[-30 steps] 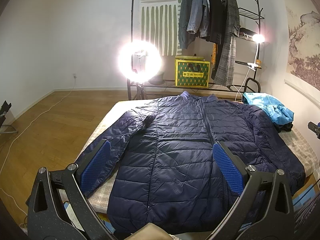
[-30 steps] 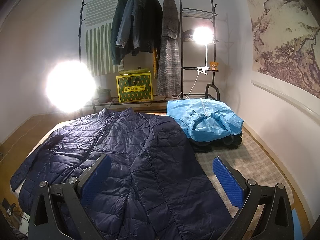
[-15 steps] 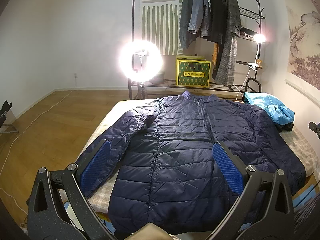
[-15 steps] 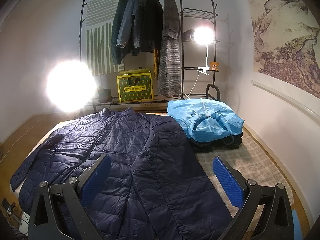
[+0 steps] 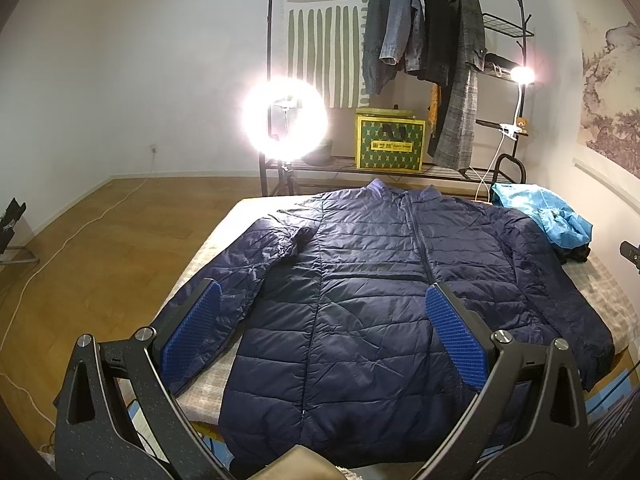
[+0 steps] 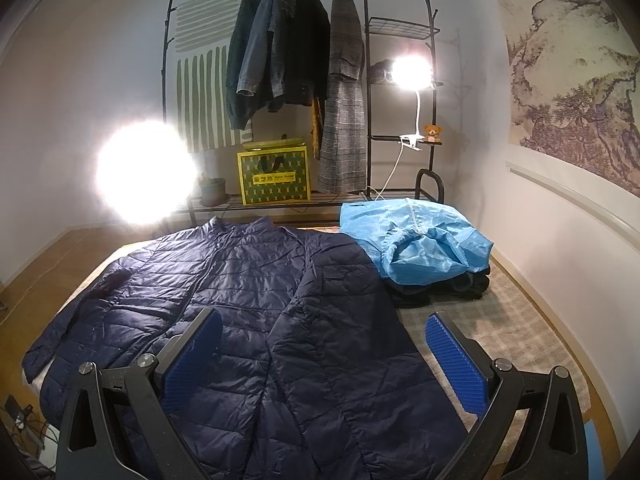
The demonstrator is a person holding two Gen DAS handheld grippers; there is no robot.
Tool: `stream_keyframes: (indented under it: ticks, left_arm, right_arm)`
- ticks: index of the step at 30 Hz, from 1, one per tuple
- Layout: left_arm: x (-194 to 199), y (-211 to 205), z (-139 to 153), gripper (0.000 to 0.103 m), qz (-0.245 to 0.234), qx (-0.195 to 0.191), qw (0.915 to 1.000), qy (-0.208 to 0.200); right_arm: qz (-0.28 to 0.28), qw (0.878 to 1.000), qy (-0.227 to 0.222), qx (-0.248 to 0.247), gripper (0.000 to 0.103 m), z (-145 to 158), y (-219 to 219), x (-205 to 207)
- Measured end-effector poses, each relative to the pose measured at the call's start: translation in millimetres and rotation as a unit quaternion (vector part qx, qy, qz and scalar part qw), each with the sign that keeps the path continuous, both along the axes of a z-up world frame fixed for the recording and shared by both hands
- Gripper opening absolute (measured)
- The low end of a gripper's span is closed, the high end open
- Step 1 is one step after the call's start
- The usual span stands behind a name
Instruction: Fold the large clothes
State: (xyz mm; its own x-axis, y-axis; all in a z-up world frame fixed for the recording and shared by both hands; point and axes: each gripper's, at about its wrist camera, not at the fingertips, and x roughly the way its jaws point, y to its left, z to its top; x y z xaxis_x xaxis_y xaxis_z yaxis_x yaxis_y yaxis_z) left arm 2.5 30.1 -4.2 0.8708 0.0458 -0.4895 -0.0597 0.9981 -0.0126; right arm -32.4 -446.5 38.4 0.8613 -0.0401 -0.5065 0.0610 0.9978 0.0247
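Navy puffer jacket (image 5: pixel 360 280) laid flat, front up and zipped, sleeves spread, across the bed (image 5: pixel 212 240) — collar toward the clothes rack (image 5: pixel 440 60). Left gripper (image 5: pixel 324 320) above the hem, right gripper (image 6: pixel 324 348) above the jacket's right sleeve side; jaws of both spread wide, holding nothing. Light blue garment (image 6: pixel 416 240) bunched on dark clothing at the far right corner, just beside the jacket's shoulder.

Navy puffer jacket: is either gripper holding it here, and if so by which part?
Nothing is held. The left gripper and right gripper both hover open above the navy puffer jacket, which lies spread flat.
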Motion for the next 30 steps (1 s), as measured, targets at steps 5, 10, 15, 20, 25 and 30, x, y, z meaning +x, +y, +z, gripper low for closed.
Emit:
stream_keyframes:
  ticks: [5,10,15,20,25,30]
  left_arm:
    - [0,0,-3,0.103,0.006,0.001,1.0,0.003]
    - [2,3,-5,0.103,0.016,0.003,0.9999,0.007]
    - [6,18,-13,0.103,0.033,-0.011,0.9993,0.016]
    - [6,47,-27,0.103,0.047,-0.056,0.9972,0.015]
    - [17,92,-50,0.103,0.094,-0.09,0.9901,0.053]
    - [30,139,-80,0.092,0.143,-0.142,0.9738,0.105]
  right_arm:
    - [0.007,1.0,-0.001,0.0,0.103,-1,6,2]
    - [0.017,1.0,-0.001,0.007,0.103,-1,13,5]
    - [0.027,1.0,-0.001,0.013,0.103,0,23,9]
    - [0.046,0.999,-0.005,0.02,0.103,2,41,15]
    - [0.075,0.997,-0.001,0.02,0.103,2,62,24]
    - [0.112,0.994,0.003,0.016,0.103,8,88,36]
